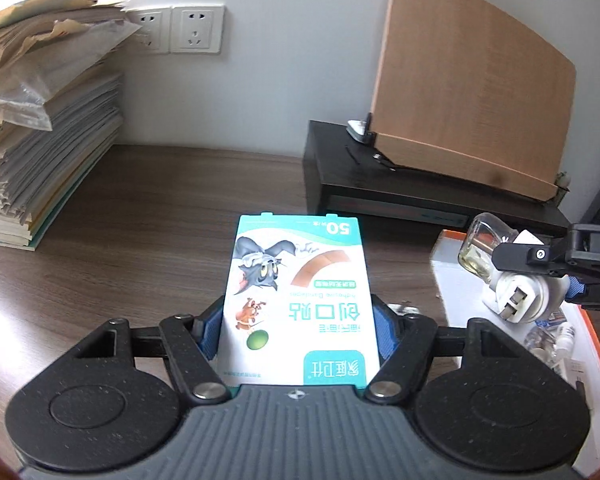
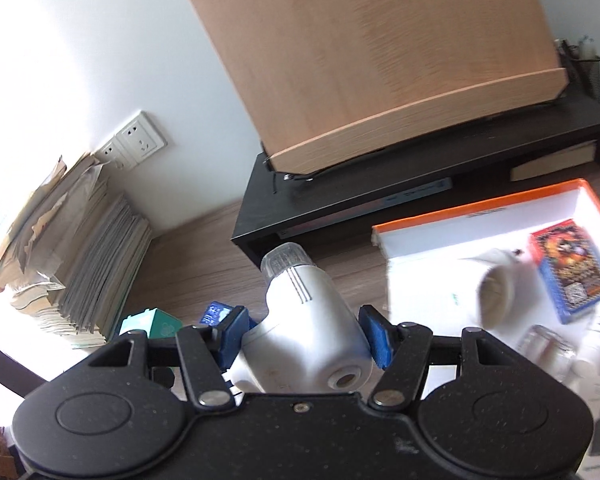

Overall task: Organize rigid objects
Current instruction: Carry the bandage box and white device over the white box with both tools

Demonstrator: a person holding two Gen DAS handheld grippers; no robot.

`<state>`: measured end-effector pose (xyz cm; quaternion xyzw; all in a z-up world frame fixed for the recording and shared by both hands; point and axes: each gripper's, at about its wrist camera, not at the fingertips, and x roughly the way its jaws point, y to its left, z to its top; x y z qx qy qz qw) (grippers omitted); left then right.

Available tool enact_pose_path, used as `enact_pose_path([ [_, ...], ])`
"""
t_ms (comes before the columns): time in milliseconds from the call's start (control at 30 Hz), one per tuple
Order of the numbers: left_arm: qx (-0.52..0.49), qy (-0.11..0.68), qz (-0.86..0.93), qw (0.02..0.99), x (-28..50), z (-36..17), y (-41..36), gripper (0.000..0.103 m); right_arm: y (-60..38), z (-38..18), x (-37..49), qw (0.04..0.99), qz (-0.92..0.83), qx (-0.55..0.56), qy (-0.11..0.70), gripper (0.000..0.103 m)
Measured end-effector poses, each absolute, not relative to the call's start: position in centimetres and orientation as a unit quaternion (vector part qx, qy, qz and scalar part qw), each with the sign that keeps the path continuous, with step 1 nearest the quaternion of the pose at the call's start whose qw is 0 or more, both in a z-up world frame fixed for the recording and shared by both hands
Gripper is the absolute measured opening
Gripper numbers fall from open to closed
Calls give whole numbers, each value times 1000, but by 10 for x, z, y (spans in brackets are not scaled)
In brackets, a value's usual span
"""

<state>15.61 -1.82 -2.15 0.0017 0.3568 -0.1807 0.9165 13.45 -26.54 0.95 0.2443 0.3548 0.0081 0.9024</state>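
1. The left gripper [image 1: 298, 322] grips a flat box of adhesive bandages [image 1: 298, 300] between its blue pads, above a brown wooden desk [image 1: 160, 216].
2. At the desk's right edge, the right gripper [image 1: 540, 270] holds a white plug-in device with a small glass bottle [image 1: 512, 276] over an open white box with an orange rim [image 1: 452, 280].
3. Small bottles lie inside that box.
4. A tall stack of papers [image 1: 44, 132] sits at the desk's far left corner.
5. A black riser [image 1: 380, 184] along the far edge carries a tilted wooden board [image 1: 468, 88].
6. Two wall sockets [image 1: 180, 28] are mounted on the white wall behind.
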Motion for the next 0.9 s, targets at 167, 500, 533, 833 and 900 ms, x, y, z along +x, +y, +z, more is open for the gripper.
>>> enact_pose_path([
  [167,12,351,-216,911,130,-11,-59,71,-294,20,93,912,-28,230,339,74],
  [500,37,345,-284,894,88,-10,-136,71,-348,29,23,921,-109,190,322,74],
  [533,39,345,-289,892,87,-11,-143,71,-351,30,19,922,-116,183,322,74],
  [833,55,345,-309,884,65,-15,-172,71,-365,33,-12,926,-148,138,320,74],
  [900,57,344,-309,885,61,-15,-174,71,-367,34,-15,927,-149,134,318,74],
])
